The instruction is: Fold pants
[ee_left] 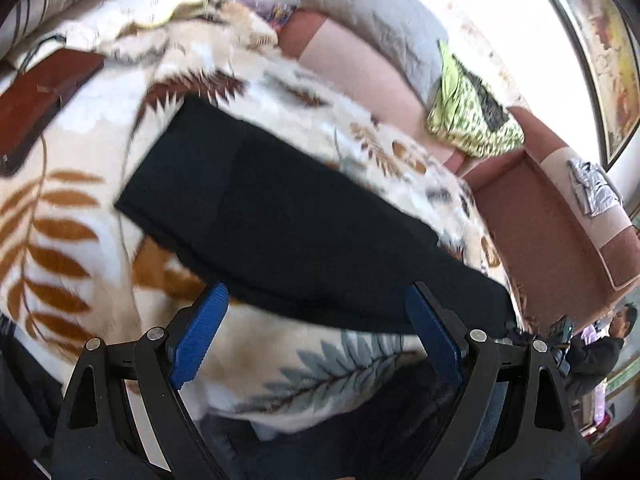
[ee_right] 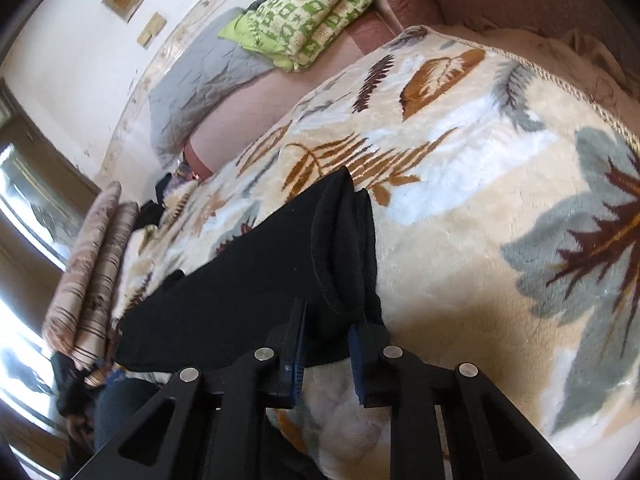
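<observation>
Now | pants [ee_left: 280,216] lying folded on blanket [ee_left: 72,240], running upper-left to lower-right | left gripper [ee_left: 316,320] gaping, empty | right gripper [ee_right: 326,332] pinching pants' edge

- Plain black fabric pants [ee_left: 280,216], with no print or stripe visible on them.
- Plush cream blanket [ee_right: 460,208] patterned with large leaves and ferns in rust-orange, grey-blue and dark maroon, with white patches between them.
- Left tool [ee_left: 316,332]: black frame, bright blue ribbed finger pads [ee_left: 200,340], silver round pins.
- Right tool [ee_right: 326,320]: the same black frame and silver pins, darker blue pads [ee_right: 356,356].
- Quilted bundle of lime-green and cream check cloth [ee_right: 312,12] with a charcoal panel.
- Grey quilted cover [ee_right: 204,84].
- Terracotta and pale pink sofa [ee_left: 552,216].
- Beige cushions with brown stripes [ee_right: 92,268].
- Reddish-brown flat rectangular case [ee_left: 40,100].
</observation>
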Available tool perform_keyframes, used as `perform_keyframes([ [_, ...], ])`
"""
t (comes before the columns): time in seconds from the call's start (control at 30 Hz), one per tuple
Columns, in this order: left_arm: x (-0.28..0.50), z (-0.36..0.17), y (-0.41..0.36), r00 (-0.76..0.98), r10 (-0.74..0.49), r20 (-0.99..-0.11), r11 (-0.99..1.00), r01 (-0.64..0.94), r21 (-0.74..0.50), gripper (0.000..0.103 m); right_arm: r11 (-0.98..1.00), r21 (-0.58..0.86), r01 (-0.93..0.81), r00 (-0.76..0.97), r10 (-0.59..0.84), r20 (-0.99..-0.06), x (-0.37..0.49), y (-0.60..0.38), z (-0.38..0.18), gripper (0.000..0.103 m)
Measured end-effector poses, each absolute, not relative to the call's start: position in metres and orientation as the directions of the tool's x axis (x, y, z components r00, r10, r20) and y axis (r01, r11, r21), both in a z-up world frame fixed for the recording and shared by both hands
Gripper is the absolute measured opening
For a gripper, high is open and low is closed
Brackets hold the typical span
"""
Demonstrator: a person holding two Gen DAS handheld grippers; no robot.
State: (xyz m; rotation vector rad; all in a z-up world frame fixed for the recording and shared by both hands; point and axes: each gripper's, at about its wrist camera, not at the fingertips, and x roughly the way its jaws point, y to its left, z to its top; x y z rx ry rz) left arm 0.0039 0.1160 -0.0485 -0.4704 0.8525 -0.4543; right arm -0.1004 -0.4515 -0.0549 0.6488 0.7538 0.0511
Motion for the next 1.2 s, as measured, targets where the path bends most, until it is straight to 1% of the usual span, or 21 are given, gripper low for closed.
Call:
perform_keyframes([
  [0.1,0.009,-0.047,0.12,0.599,-0.548,-0.584,0.805,0.187,-0.563,0.09,0.831,0.524,0.189,0.726,0.241,-0.644,-0.098,-0.447,-0.053,0.018],
  [0.33,0.023,-0.056,0.118,0.593,-0.526,-0.61,0.818,0.156,-0.554,0.09,0.84,0.505,0.199,0.725,0.221,-0.652,-0.099,-0.445,-0.052,0.018],
  [0.47,0.027,-0.053,0.114,0.608,-0.521,-0.6,0.816,0.147,-0.559,0.09,0.845,0.495,0.203,0.725,0.21,-0.656,-0.098,-0.443,-0.051,0.018],
  [0.53,0.03,-0.049,0.115,0.619,-0.534,-0.576,0.803,0.158,-0.575,0.089,0.848,0.49,0.203,0.722,0.208,-0.66,-0.098,-0.443,-0.049,0.018],
  [0.57,0.034,-0.047,0.115,0.623,-0.529,-0.577,0.804,0.149,-0.576,0.086,0.851,0.484,0.203,0.72,0.205,-0.663,-0.097,-0.443,-0.048,0.018],
  [0.6,0.04,-0.049,0.115,0.614,-0.515,-0.598,0.81,0.12,-0.575,0.072,0.854,0.48,0.201,0.72,0.204,-0.663,-0.096,-0.443,-0.046,0.018],
  [0.63,0.048,-0.053,0.116,0.592,-0.493,-0.638,0.819,0.069,-0.57,0.041,0.854,0.482,0.195,0.719,0.209,-0.663,-0.095,-0.442,-0.045,0.018],
  [0.67,0.054,-0.057,0.117,0.568,-0.468,-0.677,0.83,0.018,-0.558,0.023,0.854,0.483,0.193,0.72,0.211,-0.662,-0.095,-0.443,-0.044,0.016],
  [0.7,0.06,-0.062,0.119,0.542,-0.433,-0.72,0.842,-0.044,-0.538,0.007,0.847,0.498,0.184,0.724,0.226,-0.652,-0.095,-0.444,-0.044,0.012],
  [0.73,0.061,-0.063,0.123,0.542,-0.44,-0.716,0.826,-0.068,-0.56,0.006,0.837,0.52,0.174,0.729,0.246,-0.639,-0.094,-0.445,-0.043,0.007],
  [0.77,0.061,-0.06,0.124,0.55,-0.449,-0.704,0.813,-0.076,-0.577,0.005,0.818,0.551,0.165,0.737,0.269,-0.621,-0.095,-0.448,-0.042,0.005],
  [0.83,0.06,-0.048,0.121,0.577,-0.442,-0.687,0.819,-0.054,-0.572,0.004,0.751,0.646,0.134,0.767,0.334,-0.548,-0.098,-0.458,-0.039,0.005],
  [0.93,0.075,-0.024,0.117,0.619,-0.488,-0.615,0.795,0.025,-0.606,0.004,0.646,0.757,0.098,0.805,0.397,-0.442,-0.095,-0.474,-0.033,0.004],
  [0.97,0.086,-0.016,0.113,0.625,-0.499,-0.6,0.792,0.049,-0.608,0.004,0.608,0.789,0.093,0.811,0.413,-0.414,-0.088,-0.479,-0.032,0.004],
  [1.03,0.12,-0.005,0.108,0.624,-0.529,-0.575,0.776,0.082,-0.625,0.004,0.567,0.818,0.099,0.817,0.424,-0.392,-0.071,-0.486,-0.032,0.004],
  [1.1,0.164,0.002,0.099,0.609,-0.537,-0.584,0.774,0.079,-0.629,0.004,0.513,0.852,0.101,0.827,0.433,-0.359,-0.041,-0.498,-0.034,0.004],
  [1.2,0.228,-0.001,0.08,0.584,-0.484,-0.651,0.821,0.047,-0.569,0.006,0.436,0.892,0.124,0.849,0.418,-0.323,-0.002,-0.51,-0.036,0.004],
])
